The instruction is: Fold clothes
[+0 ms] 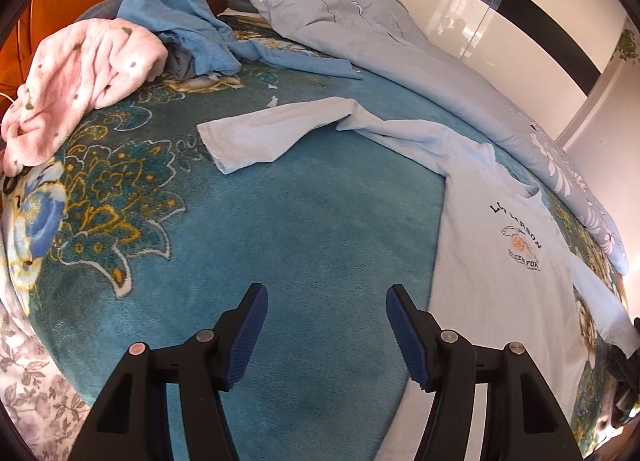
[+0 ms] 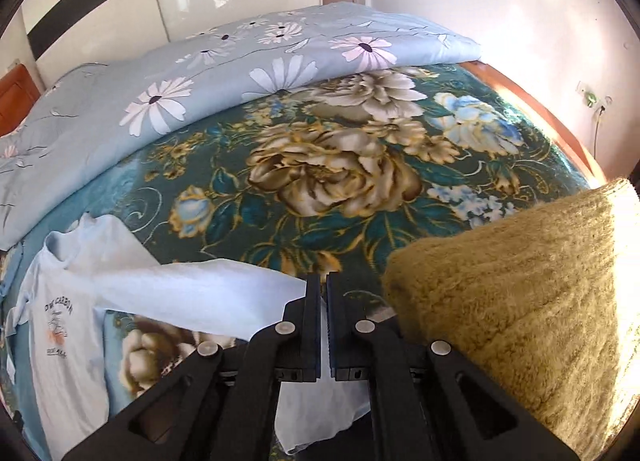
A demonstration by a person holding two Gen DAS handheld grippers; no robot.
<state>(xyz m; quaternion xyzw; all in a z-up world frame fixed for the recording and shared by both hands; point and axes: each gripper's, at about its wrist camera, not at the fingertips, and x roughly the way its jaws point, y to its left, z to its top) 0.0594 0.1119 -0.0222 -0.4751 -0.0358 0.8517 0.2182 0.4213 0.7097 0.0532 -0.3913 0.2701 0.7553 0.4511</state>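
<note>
Shirt: pale blue shirt (image 2: 60, 301) lies flat on teal floral blanket (image 2: 328, 173).
Left gripper (image 1: 326, 331): spread, empty, over blanket.
Right gripper (image 2: 323, 293): pinching the shirt's sleeve (image 2: 208, 293).

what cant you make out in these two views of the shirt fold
- Light blue shirt: in the right wrist view the right gripper hides the pinched edge.
- Shirt print: partly creased, small lines unreadable, left wrist view.
- Shirt hem: cut off by the bottom edge beside the open left gripper.

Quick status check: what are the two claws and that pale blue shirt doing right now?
Left gripper open over bare blanket. Right gripper shut on pale blue shirt sleeve. Nothing blocking.
</note>
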